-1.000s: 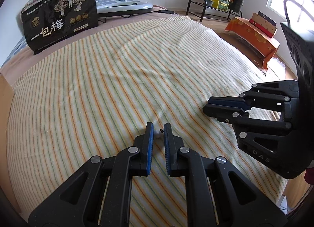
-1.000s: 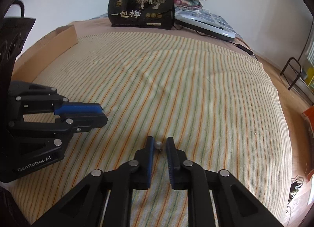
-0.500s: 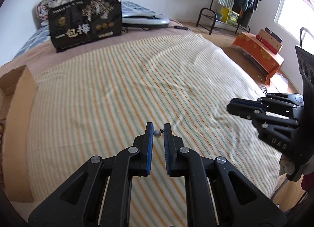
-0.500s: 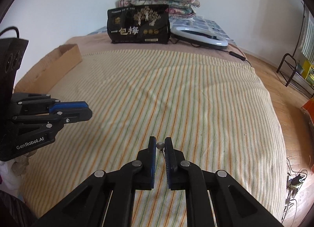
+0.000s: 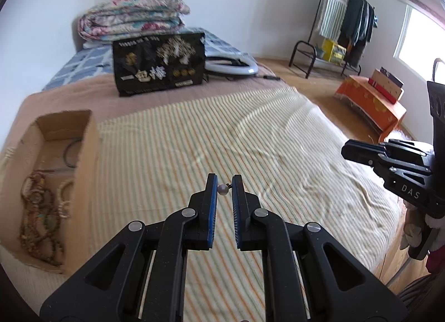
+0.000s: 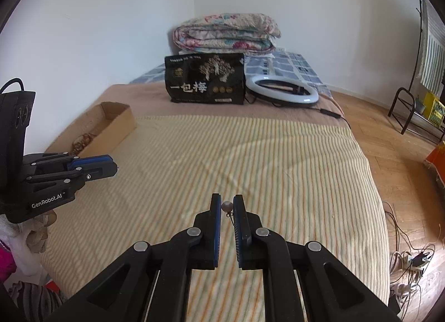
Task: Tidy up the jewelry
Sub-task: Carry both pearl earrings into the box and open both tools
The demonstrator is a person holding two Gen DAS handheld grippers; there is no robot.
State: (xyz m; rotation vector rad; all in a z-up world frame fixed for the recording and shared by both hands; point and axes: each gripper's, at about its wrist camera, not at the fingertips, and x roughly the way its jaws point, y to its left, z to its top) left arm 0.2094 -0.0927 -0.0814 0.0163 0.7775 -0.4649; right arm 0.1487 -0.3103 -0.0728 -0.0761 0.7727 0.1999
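Note:
My left gripper (image 5: 224, 183) is shut on a small pearl earring (image 5: 222, 189), held above the striped bedspread (image 5: 250, 141). My right gripper (image 6: 226, 203) is shut on a second pearl earring (image 6: 225, 206) whose thin hook hangs below the pearl. Each gripper also shows in the other's view: the right gripper (image 5: 346, 151) at the right edge, the left gripper (image 6: 115, 167) at the left edge. An open cardboard box (image 5: 89, 160) lies on the bed's left side, holding several bead bracelets and necklaces (image 5: 39, 210). The same cardboard box (image 6: 111, 124) appears far left in the right wrist view.
A black snack bag (image 6: 205, 80) stands at the bed's head before a folded floral quilt (image 6: 225, 32). A white ring light (image 6: 281, 91) lies beside it with its cable. Right of the bed are wood floor, a clothes rack (image 5: 342, 19), and an orange-draped bench (image 5: 370, 102).
Both grippers have risen off the bedspread, each carrying its pearl earring. The left wrist view has swung left, so the cardboard box with the beads has come into sight.

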